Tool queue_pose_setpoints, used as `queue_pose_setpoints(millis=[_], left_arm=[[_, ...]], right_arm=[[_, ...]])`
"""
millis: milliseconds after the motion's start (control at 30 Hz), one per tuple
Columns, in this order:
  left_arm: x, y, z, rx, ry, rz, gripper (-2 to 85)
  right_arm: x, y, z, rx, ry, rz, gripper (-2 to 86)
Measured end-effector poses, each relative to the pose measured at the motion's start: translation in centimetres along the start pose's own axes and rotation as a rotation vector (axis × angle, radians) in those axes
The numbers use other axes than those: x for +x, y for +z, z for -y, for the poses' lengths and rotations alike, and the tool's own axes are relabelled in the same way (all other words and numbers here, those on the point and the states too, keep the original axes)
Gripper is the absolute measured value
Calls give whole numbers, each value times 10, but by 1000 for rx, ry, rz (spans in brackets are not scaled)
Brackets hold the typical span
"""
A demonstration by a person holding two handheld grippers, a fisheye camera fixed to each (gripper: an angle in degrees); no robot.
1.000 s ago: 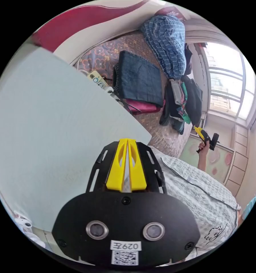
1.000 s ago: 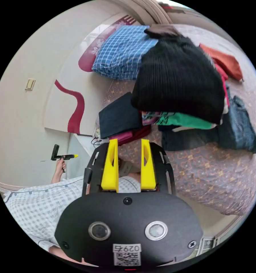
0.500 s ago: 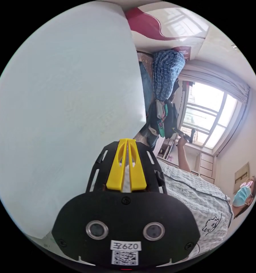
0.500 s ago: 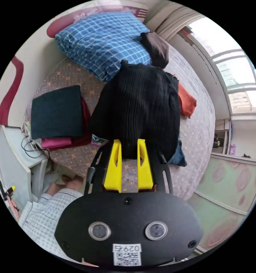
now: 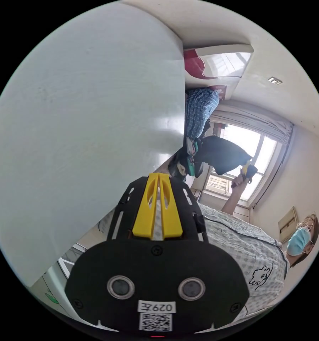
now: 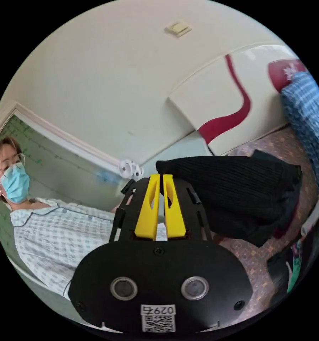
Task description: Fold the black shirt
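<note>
My right gripper (image 6: pixel 160 179) pinches the black shirt (image 6: pixel 234 199), which trails toward three o'clock, lifted for spreading, while my left gripper (image 5: pixel 158 177), jaws together, holds nothing.

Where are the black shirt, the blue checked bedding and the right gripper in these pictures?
black shirt (image 6: pixel 237 191), right gripper view, on its ribbed middle.
blue checked bedding (image 6: pixel 308 110), right gripper view, on its checked surface.
right gripper (image 6: pixel 160 177), right gripper view, between its yellow fingertips.

A bed (image 6: pixel 258 255) with a brown patterned cover is carrying a blue checked quilt (image 6: pixel 308 110) at its head and a heap of dark and green clothes (image 6: pixel 290 270) lying further along it.
</note>
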State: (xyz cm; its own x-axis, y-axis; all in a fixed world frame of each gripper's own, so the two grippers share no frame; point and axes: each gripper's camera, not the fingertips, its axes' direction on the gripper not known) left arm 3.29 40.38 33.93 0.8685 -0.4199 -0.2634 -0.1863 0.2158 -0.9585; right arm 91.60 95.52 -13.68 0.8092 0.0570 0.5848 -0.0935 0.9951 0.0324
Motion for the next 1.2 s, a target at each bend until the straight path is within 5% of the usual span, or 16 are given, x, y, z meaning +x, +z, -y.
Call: queue_pose_setpoints(millis=[200, 400, 567, 700, 767, 867, 1100, 1200], left_arm=[[-25, -49, -66, 81, 4, 0, -10], [-46, -81, -148, 164, -37, 142, -9], [-49, -78, -191, 195, -18, 225, 5], [-26, -75, -194, 225, 19, 384, 134], [7, -69, -186, 210, 86, 634, 213], [45, -49, -170, 132, 234, 865, 242], [76, -30, -166, 75, 360, 846, 240], [84, -28, -182, 74, 391, 947, 242]], right_arm=[[-67, 301, 80, -586, -120, 31, 4], [-51, 371, 76, -547, 99, -221, 69], [-22, 421, 57, -471, 333, 21, 117], [-43, 473, 69, -445, 288, 67, 135], [-60, 507, 87, -396, 246, 72, 151], [-77, 553, 114, -378, 170, 44, 143], [-92, 660, 160, -488, 197, -10, 87], [-124, 675, 166, -396, 170, 177, 17]])
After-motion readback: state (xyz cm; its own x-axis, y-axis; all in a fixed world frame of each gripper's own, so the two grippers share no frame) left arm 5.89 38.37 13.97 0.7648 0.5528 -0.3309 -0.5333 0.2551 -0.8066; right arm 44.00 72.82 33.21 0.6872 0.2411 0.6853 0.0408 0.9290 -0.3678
